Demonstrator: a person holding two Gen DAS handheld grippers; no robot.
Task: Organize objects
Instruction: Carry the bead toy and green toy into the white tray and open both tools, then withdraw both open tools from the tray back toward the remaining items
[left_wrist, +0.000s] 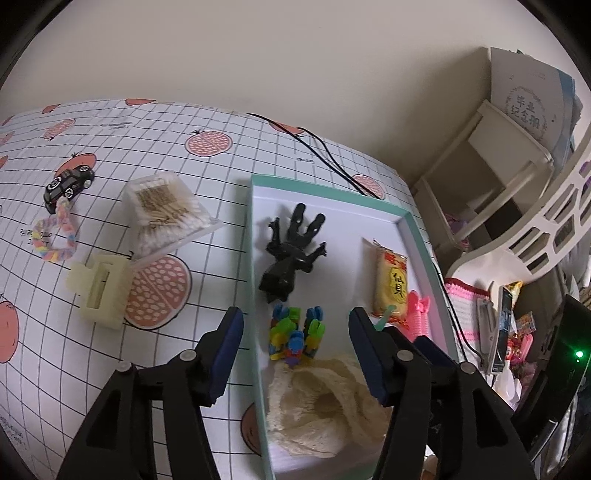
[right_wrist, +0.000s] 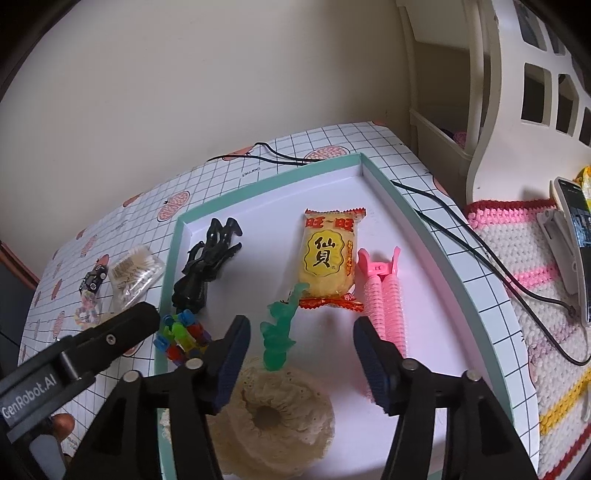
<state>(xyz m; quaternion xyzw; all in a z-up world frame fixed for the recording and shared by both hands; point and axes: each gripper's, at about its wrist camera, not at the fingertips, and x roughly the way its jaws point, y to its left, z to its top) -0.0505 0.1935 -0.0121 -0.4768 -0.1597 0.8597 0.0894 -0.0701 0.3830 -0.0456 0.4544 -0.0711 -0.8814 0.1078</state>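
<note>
A teal-rimmed white tray (left_wrist: 255, 236) holds a black figure (left_wrist: 291, 251), a bright block toy (left_wrist: 295, 332), a yellow snack pack (left_wrist: 389, 284), a pink hair clip (left_wrist: 417, 314) and a cream scrunchie (left_wrist: 321, 402). My left gripper (left_wrist: 295, 317) is open over the tray's left rim, above the block toy, pressing on nothing. My right gripper (right_wrist: 301, 325) is open above the tray (right_wrist: 424, 221). A green translucent toy (right_wrist: 279, 332) lies below its left finger, touching the scrunchie (right_wrist: 273, 413). On the cloth left of the tray lie a toy car (left_wrist: 68, 184), a cotton swab box (left_wrist: 166, 210), a pastel ring (left_wrist: 55, 236) and a cream hair claw (left_wrist: 99, 291).
A black cable (left_wrist: 325, 155) runs along the cloth behind the tray and down its right side. To the right stand a cream shelf (left_wrist: 491, 177), a white slotted basket (left_wrist: 546, 229) and a phone in a holder (right_wrist: 572, 236) on a crochet mat. A wall is behind.
</note>
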